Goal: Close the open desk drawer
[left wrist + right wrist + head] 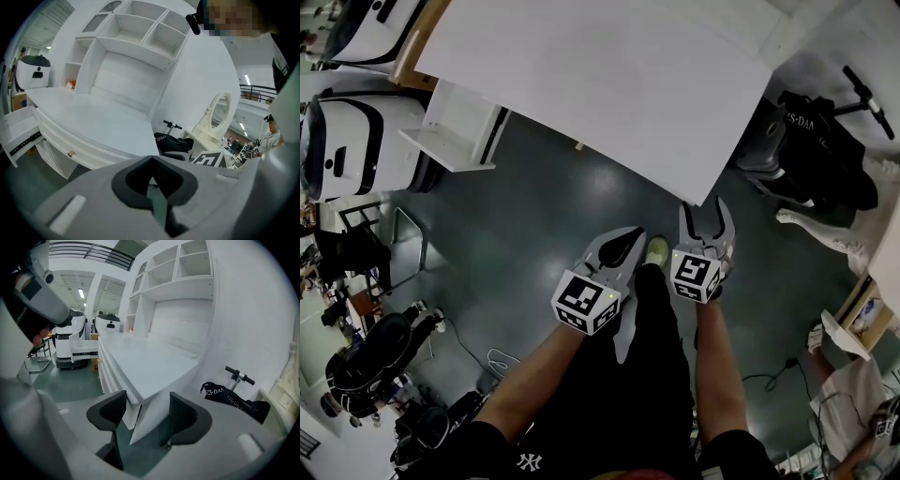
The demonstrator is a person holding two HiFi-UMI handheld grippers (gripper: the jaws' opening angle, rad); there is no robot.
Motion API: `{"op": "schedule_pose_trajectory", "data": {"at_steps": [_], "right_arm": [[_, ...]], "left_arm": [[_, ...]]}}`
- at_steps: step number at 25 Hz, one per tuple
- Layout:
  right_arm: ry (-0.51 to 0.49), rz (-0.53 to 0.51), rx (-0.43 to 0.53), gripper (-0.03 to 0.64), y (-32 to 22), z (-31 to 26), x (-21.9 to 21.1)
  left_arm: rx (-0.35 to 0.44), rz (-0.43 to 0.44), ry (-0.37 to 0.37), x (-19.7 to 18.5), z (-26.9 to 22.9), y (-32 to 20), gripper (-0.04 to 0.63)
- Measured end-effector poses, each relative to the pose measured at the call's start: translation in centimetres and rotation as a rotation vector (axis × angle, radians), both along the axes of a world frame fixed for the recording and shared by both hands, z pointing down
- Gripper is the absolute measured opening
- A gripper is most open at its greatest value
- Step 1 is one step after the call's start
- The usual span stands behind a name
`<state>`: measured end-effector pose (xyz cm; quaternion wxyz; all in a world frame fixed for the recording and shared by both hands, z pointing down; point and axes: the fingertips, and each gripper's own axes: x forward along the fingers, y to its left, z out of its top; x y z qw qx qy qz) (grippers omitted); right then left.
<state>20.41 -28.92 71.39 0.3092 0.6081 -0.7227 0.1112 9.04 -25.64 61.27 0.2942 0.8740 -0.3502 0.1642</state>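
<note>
Tongs, two: left tongs together, right tongs apart; one drawer open.

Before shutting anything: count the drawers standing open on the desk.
1. The open drawer sticks out at the desk's far left end; the knobbed drawer beside it is shut. Others may be hidden.
</note>
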Motion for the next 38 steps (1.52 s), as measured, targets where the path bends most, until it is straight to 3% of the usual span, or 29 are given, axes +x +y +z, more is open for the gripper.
{"op": "schedule_pose_trajectory", "data": {"at_steps": [17,29,38], "right_arm": [[0.074,0.018,0.016,0.319,-0.8,0.0,0.4],[0.029,0.004,-0.025,0.246,0.7,-1.1,-1.4],[-0.12,0.05,0.053,0.153,5.1,-8.8,-3.5]], "left_arm": [[0.006,-0.021,0.003,-1.0,-0.3,-0.6,0.0],[0.054,-0.024,0.03,-2.6,-3.0,0.8,0.0],[0.084,-0.003,0.086,-4.0,-6.6,3.4,0.0]]}}
